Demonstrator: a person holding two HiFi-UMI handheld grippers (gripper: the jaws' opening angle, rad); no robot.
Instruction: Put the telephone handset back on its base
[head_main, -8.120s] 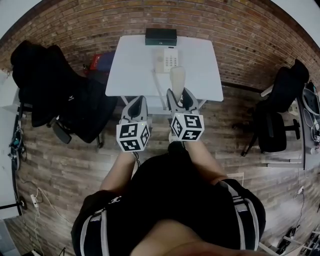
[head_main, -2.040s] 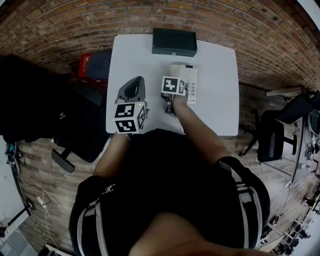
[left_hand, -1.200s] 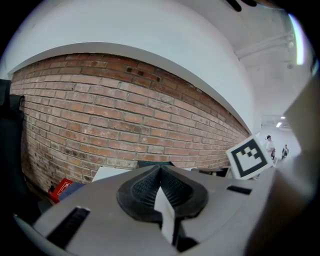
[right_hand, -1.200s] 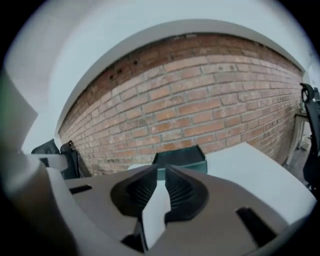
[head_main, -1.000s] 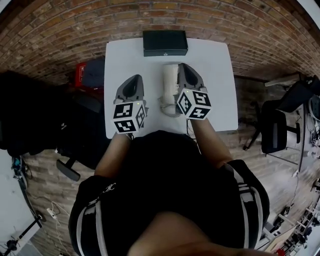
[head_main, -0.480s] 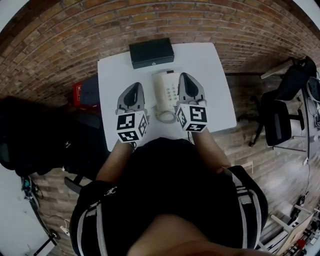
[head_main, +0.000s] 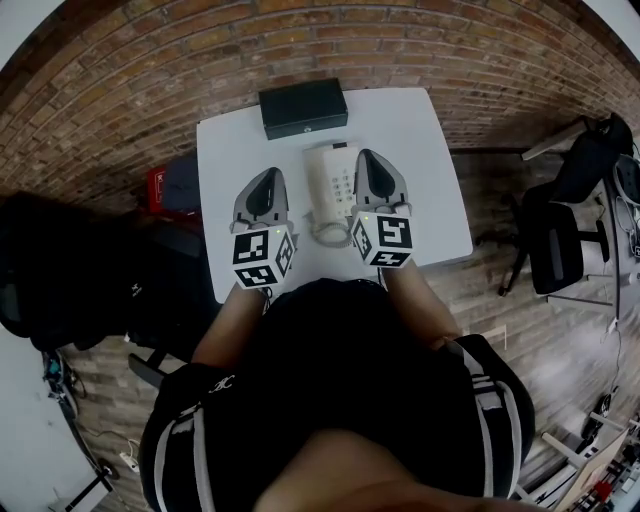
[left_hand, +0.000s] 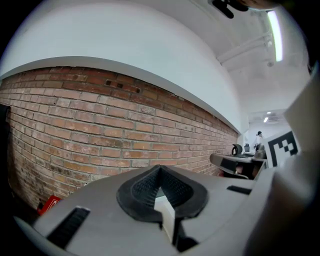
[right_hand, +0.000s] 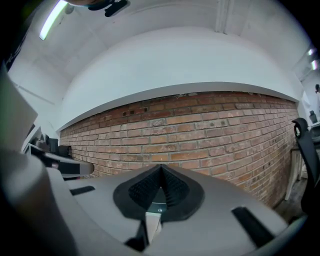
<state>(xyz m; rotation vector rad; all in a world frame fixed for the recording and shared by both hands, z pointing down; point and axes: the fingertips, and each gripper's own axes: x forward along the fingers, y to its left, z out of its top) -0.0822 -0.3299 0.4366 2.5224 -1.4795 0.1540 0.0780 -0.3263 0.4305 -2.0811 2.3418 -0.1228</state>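
Observation:
The white telephone (head_main: 335, 182) stands on the white table (head_main: 430, 150) in the head view. Its handset (head_main: 320, 180) lies along the left side of the base, beside the keypad. The coiled cord (head_main: 328, 232) loops at the phone's near end. My right gripper (head_main: 370, 160) hovers just right of the phone, shut and empty. My left gripper (head_main: 266, 178) hovers left of it, also shut and empty. Each gripper view shows meeting jaws, the left gripper (left_hand: 159, 175) and the right gripper (right_hand: 161, 171), with only a brick wall beyond.
A black box (head_main: 303, 107) sits at the table's far edge behind the phone. A red item (head_main: 157, 184) and a dark chair (head_main: 90, 270) stand left of the table. An office chair (head_main: 558, 250) is at the right.
Over the last second my right gripper drew back from beside the handset to the phone's right side, and the keypad came into sight. The left gripper barely moved.

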